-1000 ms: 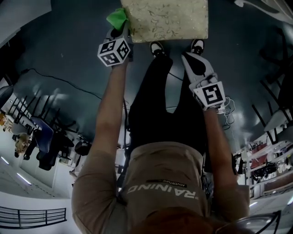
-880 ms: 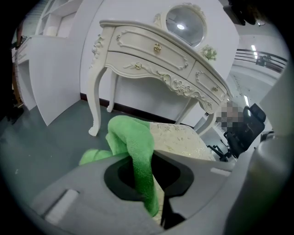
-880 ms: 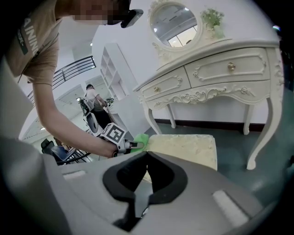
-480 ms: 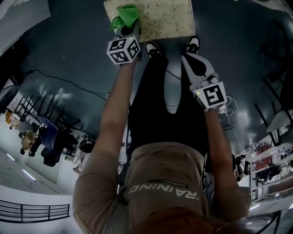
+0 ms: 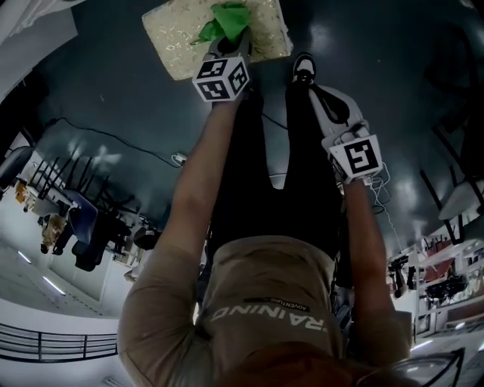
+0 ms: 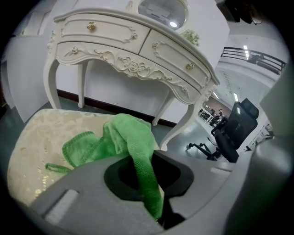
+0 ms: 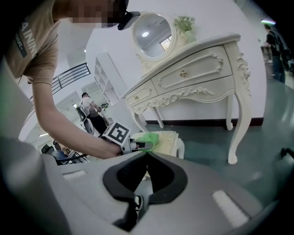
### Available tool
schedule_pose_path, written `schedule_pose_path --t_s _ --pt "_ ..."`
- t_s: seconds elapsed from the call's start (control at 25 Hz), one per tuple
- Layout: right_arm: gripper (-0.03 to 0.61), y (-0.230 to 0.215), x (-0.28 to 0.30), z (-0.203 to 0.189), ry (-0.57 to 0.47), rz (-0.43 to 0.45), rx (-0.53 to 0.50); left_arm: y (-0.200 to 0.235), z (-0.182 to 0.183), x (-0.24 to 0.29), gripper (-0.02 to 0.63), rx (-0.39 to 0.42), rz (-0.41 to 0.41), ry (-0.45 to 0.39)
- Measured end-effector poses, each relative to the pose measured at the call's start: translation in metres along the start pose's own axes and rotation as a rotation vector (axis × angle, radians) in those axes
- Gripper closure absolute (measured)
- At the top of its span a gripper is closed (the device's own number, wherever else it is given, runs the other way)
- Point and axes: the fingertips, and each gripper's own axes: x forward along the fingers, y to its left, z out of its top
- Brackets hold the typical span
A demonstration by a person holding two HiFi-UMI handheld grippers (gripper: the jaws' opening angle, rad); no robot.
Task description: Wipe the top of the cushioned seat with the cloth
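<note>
The cushioned seat (image 5: 174, 34) is a cream, leaf-patterned pad at the top of the head view. A green cloth (image 5: 225, 19) lies bunched on its top, and my left gripper (image 5: 224, 39) is shut on it. In the left gripper view the cloth (image 6: 124, 142) runs down between the closed jaws and spreads onto the seat (image 6: 36, 142). My right gripper (image 5: 316, 92) hangs shut and empty over the floor, beside the person's legs and short of the seat. From the right gripper (image 7: 146, 154) view, the cloth (image 7: 148, 137) sits on the seat (image 7: 171, 141).
A white carved dressing table (image 6: 133, 50) with an oval mirror (image 7: 152, 30) stands just behind the seat. A black office chair (image 6: 232, 133) is off to the right. A cable (image 5: 113, 136) lies on the dark floor at the left. One of the person's shoes (image 5: 302, 66) is near the seat.
My left gripper has carried the cloth from the seat's left edge onto the cushion top. The right gripper has held its place by the legs.
</note>
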Motion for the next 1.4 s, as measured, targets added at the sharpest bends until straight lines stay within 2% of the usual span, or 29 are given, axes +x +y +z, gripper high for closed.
schedule_pose_path --t_s 0.2,0.4,0.6,0.76,1.0,1.12,1.28,1.4 --pt "0.577 -0.035 -0.027 0.0 -0.035 -0.016 0.01 -0.063 -0.007 0.027 0.568 0.018 -0.058 0.03" --pt "0.577 -0.063 -0.048 -0.016 -0.044 -0.029 0.042 -0.117 -0.009 0.05 0.567 0.016 -0.123 0.027" --pt "0.577 -0.067 -0.056 -0.03 -0.011 -0.04 0.039 -0.161 -0.012 0.054 0.568 0.008 -0.238 0.032" --pt "0.577 -0.053 -0.055 -0.042 0.002 -0.032 0.004 -0.178 -0.01 0.03 0.568 0.036 -0.327 0.001" --pt "0.577 0.004 -0.032 -0.048 -0.007 -0.035 -0.044 -0.14 -0.004 -0.049 0.568 0.022 -0.336 -0.113" --pt "0.577 0.051 -0.024 -0.053 0.007 -0.045 -0.037 -0.107 -0.019 -0.101 0.568 0.011 -0.314 -0.124" --pt "0.577 0.115 0.003 -0.051 -0.014 0.033 -0.073 -0.052 -0.036 -0.158 0.568 0.018 -0.263 -0.142" --pt "0.577 0.159 0.022 -0.049 -0.023 0.039 -0.084 -0.01 -0.047 -0.199 0.568 0.008 -0.23 -0.155"
